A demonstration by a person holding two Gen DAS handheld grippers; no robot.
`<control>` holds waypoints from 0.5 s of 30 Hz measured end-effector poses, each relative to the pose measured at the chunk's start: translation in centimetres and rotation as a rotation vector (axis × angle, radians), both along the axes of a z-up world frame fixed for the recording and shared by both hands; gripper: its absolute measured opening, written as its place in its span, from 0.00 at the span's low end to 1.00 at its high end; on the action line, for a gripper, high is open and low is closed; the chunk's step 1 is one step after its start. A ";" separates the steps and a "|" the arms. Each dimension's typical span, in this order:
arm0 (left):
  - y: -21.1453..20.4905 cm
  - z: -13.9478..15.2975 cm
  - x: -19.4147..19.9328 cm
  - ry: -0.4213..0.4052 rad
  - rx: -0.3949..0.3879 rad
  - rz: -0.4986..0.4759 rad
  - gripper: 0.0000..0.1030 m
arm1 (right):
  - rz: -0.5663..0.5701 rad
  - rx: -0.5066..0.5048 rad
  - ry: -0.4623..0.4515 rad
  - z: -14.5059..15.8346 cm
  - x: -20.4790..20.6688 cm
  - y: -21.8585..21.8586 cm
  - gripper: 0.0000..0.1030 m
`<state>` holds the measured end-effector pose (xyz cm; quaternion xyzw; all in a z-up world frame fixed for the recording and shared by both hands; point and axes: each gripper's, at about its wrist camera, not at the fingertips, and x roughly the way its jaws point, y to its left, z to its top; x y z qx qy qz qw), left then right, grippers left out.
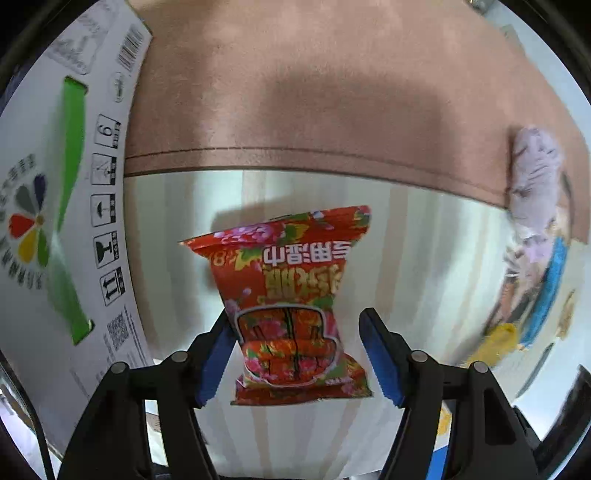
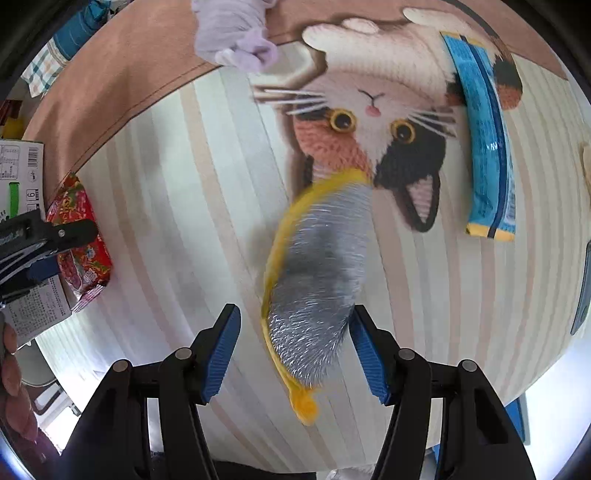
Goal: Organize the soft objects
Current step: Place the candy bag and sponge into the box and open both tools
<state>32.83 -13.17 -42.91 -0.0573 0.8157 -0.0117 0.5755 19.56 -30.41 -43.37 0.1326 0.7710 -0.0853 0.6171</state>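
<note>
A red floral wet-wipes pack lies on the striped mat. My left gripper is open with its blue pads on either side of the pack's near half. The pack also shows at the left of the right wrist view, with the left gripper over it. A grey fuzzy cloth with a yellow rim sits between the open fingers of my right gripper, touching the right pad. A lilac cloth lies at the mat's far edge; it also shows in the left wrist view.
A white cardboard box stands close on the left of the pack. A blue packet lies on the mat's cat picture. Brown cloth covers the table beyond the mat. A checked towel lies far left.
</note>
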 end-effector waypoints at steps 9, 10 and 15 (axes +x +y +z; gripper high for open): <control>-3.6 1.2 -2.5 -0.085 0.023 -0.118 0.42 | -0.015 -0.080 -0.076 0.4 -1.3 -2.0 0.40; -3.9 1.6 -2.6 -0.094 0.009 -0.127 0.42 | -0.015 -0.083 -0.089 0.7 -1.4 -1.9 0.38; -3.3 6.0 -4.2 -0.190 -0.062 -0.140 0.42 | -0.019 -0.018 -0.166 5.3 -1.2 -0.7 0.36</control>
